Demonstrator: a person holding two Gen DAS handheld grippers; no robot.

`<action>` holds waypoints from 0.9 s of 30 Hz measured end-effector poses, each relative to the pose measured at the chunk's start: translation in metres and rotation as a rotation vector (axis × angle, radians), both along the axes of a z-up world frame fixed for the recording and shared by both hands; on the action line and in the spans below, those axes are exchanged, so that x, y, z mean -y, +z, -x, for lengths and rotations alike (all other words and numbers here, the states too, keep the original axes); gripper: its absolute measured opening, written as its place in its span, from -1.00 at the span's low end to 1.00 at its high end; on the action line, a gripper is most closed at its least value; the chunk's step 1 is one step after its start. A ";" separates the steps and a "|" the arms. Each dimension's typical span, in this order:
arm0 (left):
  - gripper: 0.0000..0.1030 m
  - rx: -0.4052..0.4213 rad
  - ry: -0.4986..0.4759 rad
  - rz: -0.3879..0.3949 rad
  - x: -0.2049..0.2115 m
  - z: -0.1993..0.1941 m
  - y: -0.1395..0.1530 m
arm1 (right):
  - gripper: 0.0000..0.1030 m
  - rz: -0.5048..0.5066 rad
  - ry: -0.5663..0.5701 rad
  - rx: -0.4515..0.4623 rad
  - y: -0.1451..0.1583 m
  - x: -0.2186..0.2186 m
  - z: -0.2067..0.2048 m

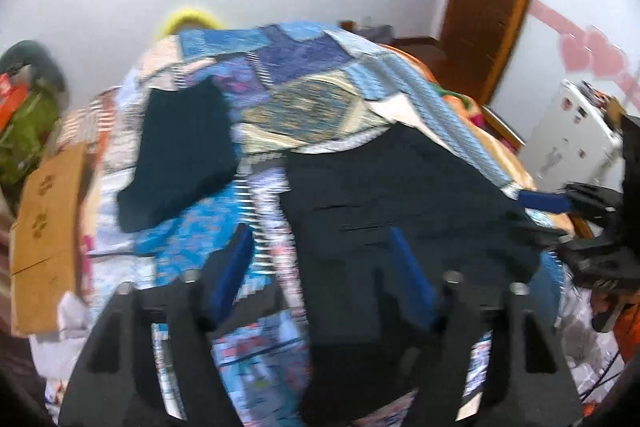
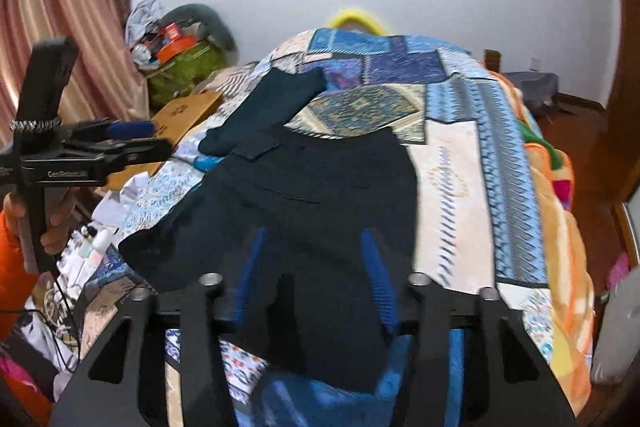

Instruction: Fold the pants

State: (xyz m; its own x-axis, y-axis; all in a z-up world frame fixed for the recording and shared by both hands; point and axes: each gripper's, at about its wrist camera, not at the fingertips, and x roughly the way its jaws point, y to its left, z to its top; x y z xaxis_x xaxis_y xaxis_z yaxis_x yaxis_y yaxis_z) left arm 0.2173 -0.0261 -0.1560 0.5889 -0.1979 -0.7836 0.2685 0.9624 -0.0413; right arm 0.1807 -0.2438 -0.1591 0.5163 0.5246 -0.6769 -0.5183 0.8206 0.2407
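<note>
On the bed: dark navy pants (image 2: 304, 187) lie spread across a patchwork quilt (image 2: 452, 163), and both grippers hang just above the near end.
Far left, nine o'clock in the right wrist view: a cardboard piece (image 2: 180, 115) sits at the quilt's edge, with a cluttered green heap (image 2: 184, 67) behind it.
Left gripper (image 1: 324, 267): fingers spread wide, nothing between them; one blue pad (image 1: 232, 267) hovers over quilt, the other over dark cloth.
Pants, left portion: one leg (image 1: 180, 163) runs off toward eleven o'clock in the left wrist view, split away from the main body.
Pants, long axis: near to far, six to twelve o'clock, angling left at the far end.
Right gripper (image 2: 316, 275): also gaping, holding nothing, both pads (image 2: 378, 275) above dark fabric dead ahead at twelve.
Nearer arm: the right one looks better centred over the near bulk; the left sits at its left border.
Key relation: my call is that the cloth lies straight ahead and below both, so a drop and pinch at the near hem comes first.
Far right: orange blanket (image 2: 560, 227) at three o'clock.
</note>
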 end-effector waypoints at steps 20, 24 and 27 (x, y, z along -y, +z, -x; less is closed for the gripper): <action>-0.25 -0.117 0.016 -0.119 -0.039 0.034 -0.063 | -0.30 0.115 -0.101 -0.102 -0.029 0.055 0.018; -0.25 -0.086 0.087 -0.173 -0.050 0.022 -0.055 | -0.25 0.122 -0.146 -0.080 -0.018 0.066 0.008; -0.24 -0.078 0.114 -0.104 -0.057 0.004 -0.040 | -0.25 0.097 -0.143 -0.069 -0.010 0.063 -0.009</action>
State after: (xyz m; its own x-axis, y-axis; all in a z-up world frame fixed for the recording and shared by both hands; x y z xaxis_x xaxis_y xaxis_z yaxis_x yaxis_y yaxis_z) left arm 0.2135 0.0304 -0.1959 0.5393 -0.0485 -0.8407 0.1569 0.9866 0.0437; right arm 0.1899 -0.3065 -0.1686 0.5313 0.3799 -0.7572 -0.3798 0.9058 0.1880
